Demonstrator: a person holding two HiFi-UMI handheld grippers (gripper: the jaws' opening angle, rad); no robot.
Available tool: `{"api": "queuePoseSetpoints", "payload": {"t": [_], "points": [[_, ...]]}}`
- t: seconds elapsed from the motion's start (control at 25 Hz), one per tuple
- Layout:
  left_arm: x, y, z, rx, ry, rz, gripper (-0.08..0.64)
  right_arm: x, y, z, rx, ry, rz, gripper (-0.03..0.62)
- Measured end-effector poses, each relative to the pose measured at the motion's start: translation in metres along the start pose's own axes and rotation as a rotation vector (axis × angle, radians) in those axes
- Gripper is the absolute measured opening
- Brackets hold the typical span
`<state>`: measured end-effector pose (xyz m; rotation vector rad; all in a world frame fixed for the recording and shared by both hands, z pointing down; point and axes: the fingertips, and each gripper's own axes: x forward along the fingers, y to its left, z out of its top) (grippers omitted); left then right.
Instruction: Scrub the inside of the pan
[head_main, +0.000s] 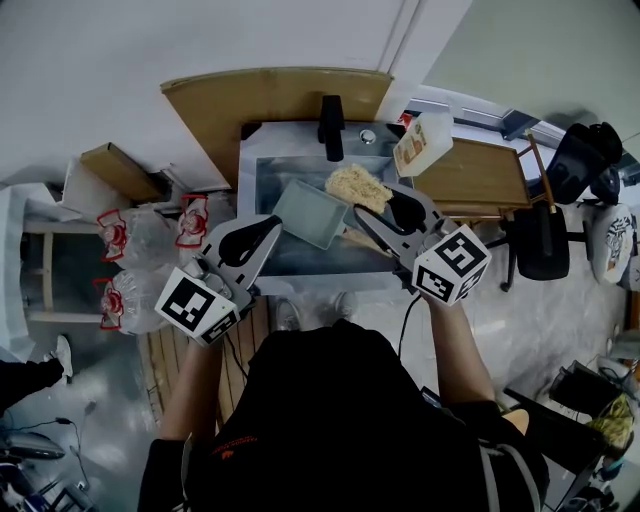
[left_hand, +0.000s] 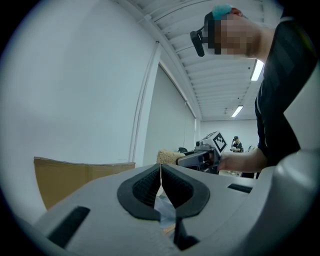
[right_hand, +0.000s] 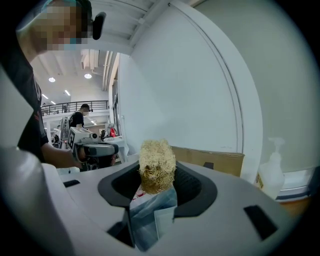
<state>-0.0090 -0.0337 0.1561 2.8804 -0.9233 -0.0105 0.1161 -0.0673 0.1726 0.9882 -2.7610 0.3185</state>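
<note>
- Grey rectangular metal pan (head_main: 312, 212) sat tilted over the steel sink (head_main: 296, 141), thin rim clamped by the left gripper (head_main: 268, 230).
- Right gripper (head_main: 382, 206) clenched a tan, fibrous scrubber (head_main: 357, 186).

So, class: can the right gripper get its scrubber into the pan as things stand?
Probably yes. The left gripper holds the pan by its rim over the sink, open side seemingly up; the right gripper's scrubber sits just beside it, nothing between.
</note>
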Motion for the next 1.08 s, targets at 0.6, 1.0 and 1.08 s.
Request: {"api": "queuePoseSetpoints", "payload": {"t": [0.6, 1.0, 1.08], "points": [[0.001, 0.007, -0.005, -0.018, 0.004, 0.004, 0.023, 0.009, -0.003, -0.002, 0.017, 0.003, -0.003, 0.193], [0.008, 0.01, -0.005, -0.019, 0.004, 0.003, 0.023, 0.01, -0.008, -0.001, 0.023, 0.003, 0.0, 0.193], [0.008, 0.01, -0.005, -0.018, 0.005, 0.004, 0.023, 0.01, -0.008, -0.001, 0.024, 0.001, -0.001, 0.193]]}}
